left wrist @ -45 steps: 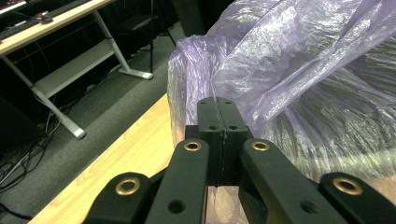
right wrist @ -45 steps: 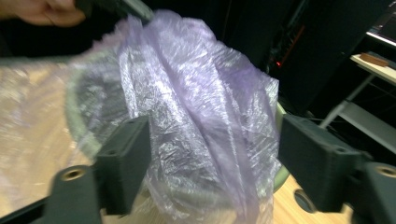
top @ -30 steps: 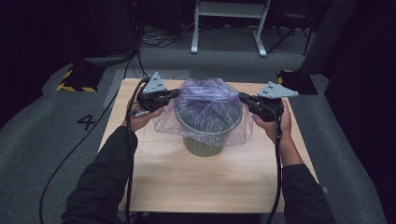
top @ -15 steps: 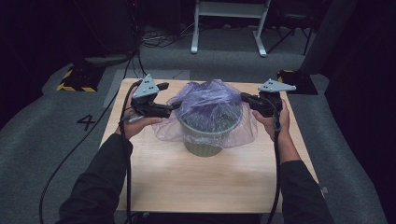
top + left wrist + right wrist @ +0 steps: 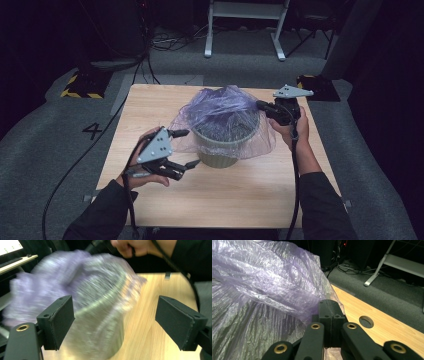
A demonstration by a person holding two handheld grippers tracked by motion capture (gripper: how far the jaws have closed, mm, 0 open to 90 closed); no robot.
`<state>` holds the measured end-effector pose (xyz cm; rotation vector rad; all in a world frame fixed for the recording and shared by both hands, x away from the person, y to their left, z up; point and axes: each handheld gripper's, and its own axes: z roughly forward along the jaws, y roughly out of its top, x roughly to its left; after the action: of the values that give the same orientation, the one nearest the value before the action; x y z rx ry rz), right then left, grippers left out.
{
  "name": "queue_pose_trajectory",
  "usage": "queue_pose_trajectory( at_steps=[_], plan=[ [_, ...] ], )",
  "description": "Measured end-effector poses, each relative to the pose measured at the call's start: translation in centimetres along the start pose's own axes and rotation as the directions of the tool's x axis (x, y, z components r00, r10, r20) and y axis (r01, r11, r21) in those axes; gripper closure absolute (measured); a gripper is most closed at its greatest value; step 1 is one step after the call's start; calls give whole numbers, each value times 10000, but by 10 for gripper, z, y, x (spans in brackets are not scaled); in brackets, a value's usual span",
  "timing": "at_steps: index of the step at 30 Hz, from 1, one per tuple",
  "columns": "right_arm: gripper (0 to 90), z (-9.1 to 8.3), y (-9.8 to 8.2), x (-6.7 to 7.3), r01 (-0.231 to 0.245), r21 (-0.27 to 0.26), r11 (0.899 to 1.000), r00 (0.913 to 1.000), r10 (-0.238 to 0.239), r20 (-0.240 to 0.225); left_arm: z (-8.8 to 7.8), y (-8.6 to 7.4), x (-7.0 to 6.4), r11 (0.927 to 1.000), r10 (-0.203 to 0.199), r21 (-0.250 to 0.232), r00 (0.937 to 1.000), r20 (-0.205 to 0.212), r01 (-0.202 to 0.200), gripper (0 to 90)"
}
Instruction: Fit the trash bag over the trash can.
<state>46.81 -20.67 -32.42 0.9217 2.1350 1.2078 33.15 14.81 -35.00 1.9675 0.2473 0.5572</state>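
Claws: right claw (image 5: 261, 105) pinches bag (image 5: 225, 112); left claw (image 5: 186, 148) spread, empty.
Risk: one-sided pull could tip bin (image 5: 220, 150).

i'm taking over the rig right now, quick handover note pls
Left gripper: open, holding nothing, at the near left of the bin, jaws toward it.
Right gripper: shut on the bag at the bin's far right rim.
Bin stands mid-table; the purple bag is draped over it, its loose film spilling down the sides.
Done: bag over the bin, right edge gripped.
Left, probably: grab the bag's near-left edge with the left gripper and settle it around the rim.
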Motion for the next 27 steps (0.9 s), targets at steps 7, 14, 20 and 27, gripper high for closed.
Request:
queue_pose_trajectory(
  at_steps=[7, 14, 20, 27],
  plan=[
    [900, 1, 3, -1, -82, 97, 9999, 9997, 84, -240, 22, -16, 14, 9958, -275, 809, 9838, -1771, 424, 434],
    [900, 3, 3, -2, -162, 126, 9998, 9989, 167, -432, 21, -25, 33, 9966, -40, 809, 9848, -1735, 183, 875],
    [900, 5, 3, -8, -424, 163, 9990, 9986, 429, -301, 27, -35, 33, 9910, 219, 1334, 9952, -954, -90, 900],
    [900, 22, -3, -25, -1333, 428, 9902, 9905, 1345, -271, 39, -53, 24, 9734, 454, 2252, 9989, -62, -429, 900]
  ],
)
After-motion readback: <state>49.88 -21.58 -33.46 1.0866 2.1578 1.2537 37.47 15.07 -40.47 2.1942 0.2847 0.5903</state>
